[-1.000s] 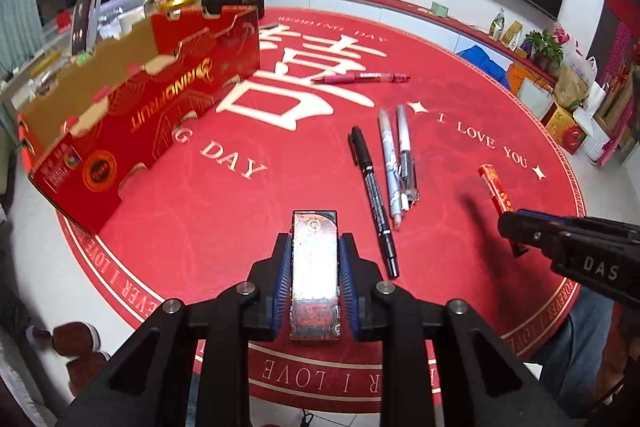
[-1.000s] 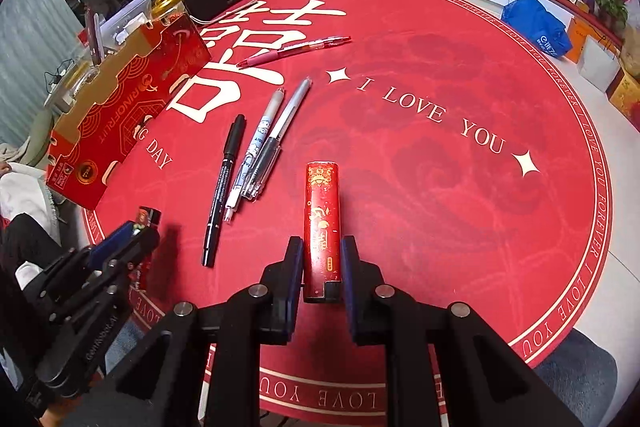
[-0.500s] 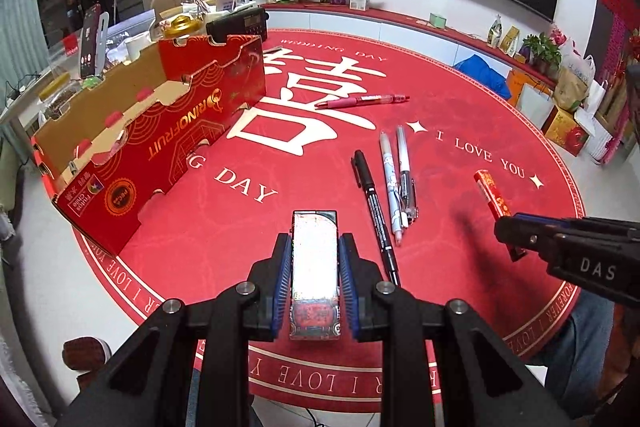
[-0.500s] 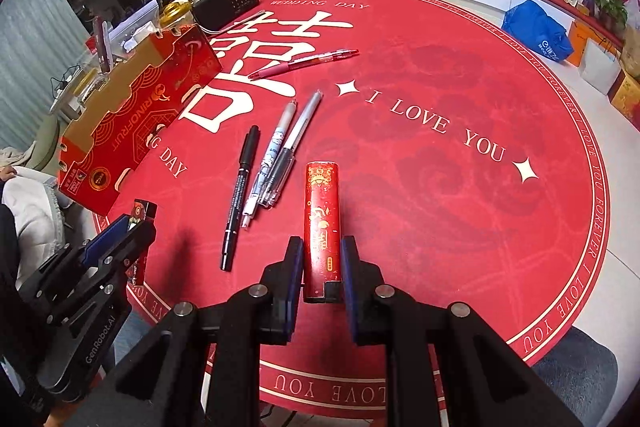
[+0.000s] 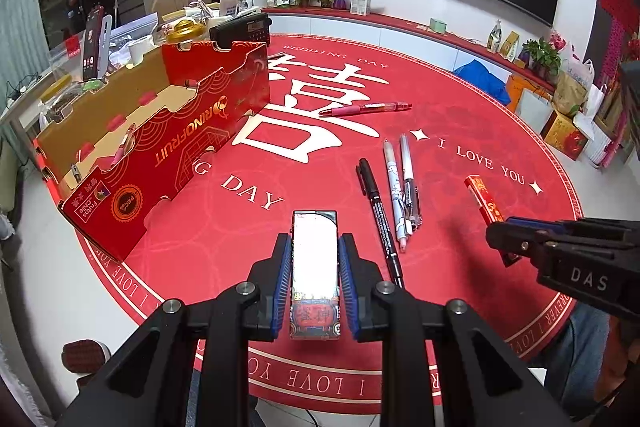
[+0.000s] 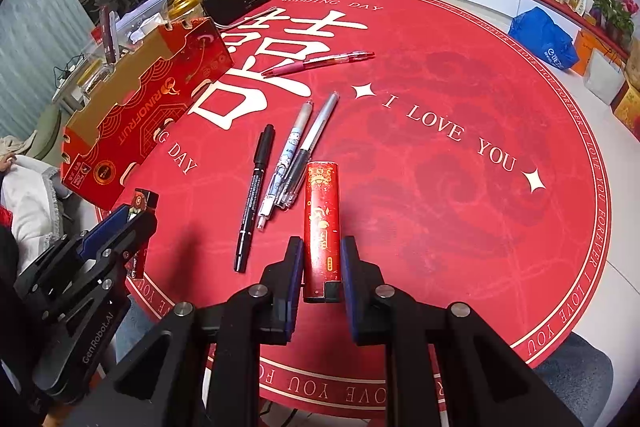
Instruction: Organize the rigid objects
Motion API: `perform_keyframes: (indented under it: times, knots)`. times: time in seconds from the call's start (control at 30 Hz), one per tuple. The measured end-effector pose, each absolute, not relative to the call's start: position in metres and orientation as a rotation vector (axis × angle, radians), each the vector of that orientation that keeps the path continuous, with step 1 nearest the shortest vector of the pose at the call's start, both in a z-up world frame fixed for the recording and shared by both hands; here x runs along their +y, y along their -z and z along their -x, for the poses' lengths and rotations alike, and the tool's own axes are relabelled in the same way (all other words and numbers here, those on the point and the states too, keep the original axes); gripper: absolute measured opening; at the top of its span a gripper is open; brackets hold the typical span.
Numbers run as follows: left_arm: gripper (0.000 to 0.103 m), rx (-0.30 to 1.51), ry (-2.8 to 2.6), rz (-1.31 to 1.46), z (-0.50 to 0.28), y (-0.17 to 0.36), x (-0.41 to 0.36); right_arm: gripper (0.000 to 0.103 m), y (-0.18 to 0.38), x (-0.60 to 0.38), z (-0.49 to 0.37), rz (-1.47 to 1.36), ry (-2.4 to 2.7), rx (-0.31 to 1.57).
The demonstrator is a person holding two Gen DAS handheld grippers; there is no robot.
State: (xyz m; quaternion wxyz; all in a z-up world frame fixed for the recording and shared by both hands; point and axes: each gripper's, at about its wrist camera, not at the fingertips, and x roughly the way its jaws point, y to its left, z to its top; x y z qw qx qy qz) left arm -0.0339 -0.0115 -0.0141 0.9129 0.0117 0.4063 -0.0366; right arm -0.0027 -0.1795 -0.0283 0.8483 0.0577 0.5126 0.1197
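The left gripper (image 5: 314,269) has its blue-padded jaws clamped on a flat rectangular lighter with a pale glossy face and a red label (image 5: 314,267), gripped across its narrow sides so the long body points forward, well clear of the round red mat printed with white lettering (image 5: 460,259). The right gripper (image 6: 321,265) is likewise closed on a slim red lighter with gold decoration (image 6: 321,223), held at its lower end, the upper part projecting toward 12 o'clock. Holding each lengthwise probably keeps it steady and lets it be lowered end-first.

In the left wrist view, the long red cardboard tray marked RINOFRUIT (image 5: 168,147) lies at 10 o'clock; its open top already holds a pink pen (image 5: 122,147), which suggests it is the collecting place. Both lighters are in the air, not yet in it.

On the mat, at 1 o'clock of the left gripper, a black marker (image 5: 378,215), a white patterned pen (image 5: 394,187) and a clear grey pen (image 5: 410,183) lie close together, roughly parallel. A pink gel pen (image 5: 366,109) lies apart at 12 o'clock, near the large white character.
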Motion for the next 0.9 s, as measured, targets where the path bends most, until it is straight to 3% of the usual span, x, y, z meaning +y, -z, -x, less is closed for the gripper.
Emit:
perform_keyframes:
  times: [0.9]
  knots:
    - [0.026, 0.721, -0.001, 0.041, 0.022, -0.026, 0.048, 0.020, -0.015, -0.120, -0.023, -0.029, -0.346, 1.013]
